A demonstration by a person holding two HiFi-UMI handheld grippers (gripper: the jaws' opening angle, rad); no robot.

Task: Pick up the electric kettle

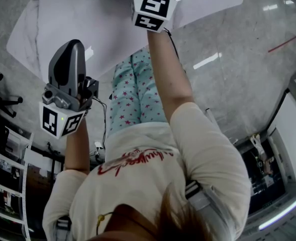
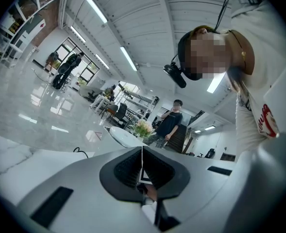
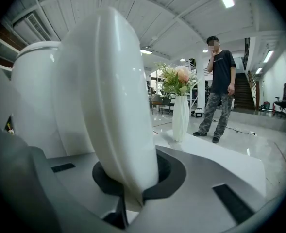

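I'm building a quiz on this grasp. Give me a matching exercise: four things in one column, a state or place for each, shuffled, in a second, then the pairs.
1. left gripper
2. right gripper
3. white vase
4. person

a. on the floor beyond the table
b. shut on the kettle handle
c. shut, nothing between the jaws
d. on the table, holding flowers

Pairs: 1-c, 2-b, 3-d, 4-a
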